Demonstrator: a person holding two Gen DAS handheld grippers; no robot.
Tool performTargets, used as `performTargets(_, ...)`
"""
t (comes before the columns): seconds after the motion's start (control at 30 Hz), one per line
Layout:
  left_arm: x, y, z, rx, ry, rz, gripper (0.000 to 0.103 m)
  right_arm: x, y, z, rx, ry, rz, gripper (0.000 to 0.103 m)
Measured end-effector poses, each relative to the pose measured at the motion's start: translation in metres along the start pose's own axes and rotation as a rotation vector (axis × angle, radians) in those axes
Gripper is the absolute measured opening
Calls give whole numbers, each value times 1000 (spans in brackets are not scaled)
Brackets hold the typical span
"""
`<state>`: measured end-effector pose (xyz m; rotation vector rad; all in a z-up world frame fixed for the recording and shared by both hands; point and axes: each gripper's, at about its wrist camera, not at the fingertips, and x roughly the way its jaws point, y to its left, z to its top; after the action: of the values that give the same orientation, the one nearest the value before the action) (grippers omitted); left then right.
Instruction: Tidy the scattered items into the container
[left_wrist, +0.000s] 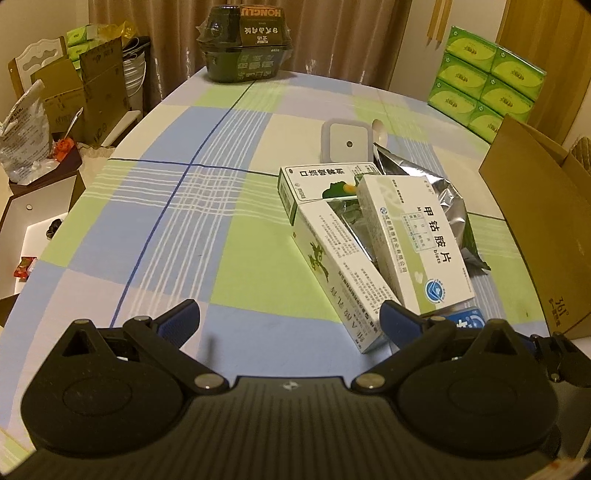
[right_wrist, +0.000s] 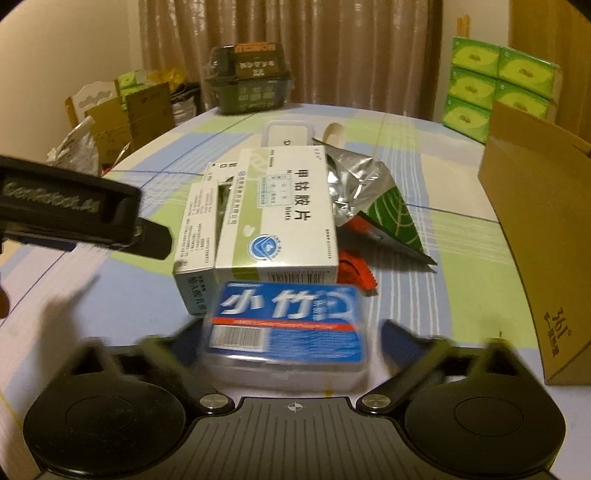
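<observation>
Checked tablecloth, dim room; cardboard box at right edge. My right gripper straddles the blue pack, lower centre, jaws wide, not yet pinching. Left gripper gapes empty; I'd centre before squeezing.

The table wears a matt woven cloth in checks of green, blue and cream, and on it, just left of the plain brown corrugated cardboard box, lie smooth printed-card medicine cartons with a faint sheen. Behind the cartons a crinkled foil pouch gleams silver, and in front of them sits a blue-labelled pack under clear glossy plastic. Both grippers look like matt black plastic, with ribbed blue pads and shiny metal pivot pins.
</observation>
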<state>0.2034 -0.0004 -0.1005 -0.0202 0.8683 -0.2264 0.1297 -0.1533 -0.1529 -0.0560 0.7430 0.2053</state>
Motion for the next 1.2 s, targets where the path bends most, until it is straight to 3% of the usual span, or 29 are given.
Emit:
performTargets(0.7, 31, -30, 17, 64, -29, -17, 89, -32, -42, -15, 65, -13, -70, 83)
performTargets(0.9, 36, -18, 15, 71, 27, 29, 72, -32, -38, -15, 58, -19, -64, 83)
performTargets(1.07, 52, -30, 13, 132, 69, 17, 57, -30, -39, -16, 48, -10, -71, 83)
performTargets(1.2, 58, -36, 16, 174, 58, 17, 24, -30, -41, -16, 47, 1, -73, 83)
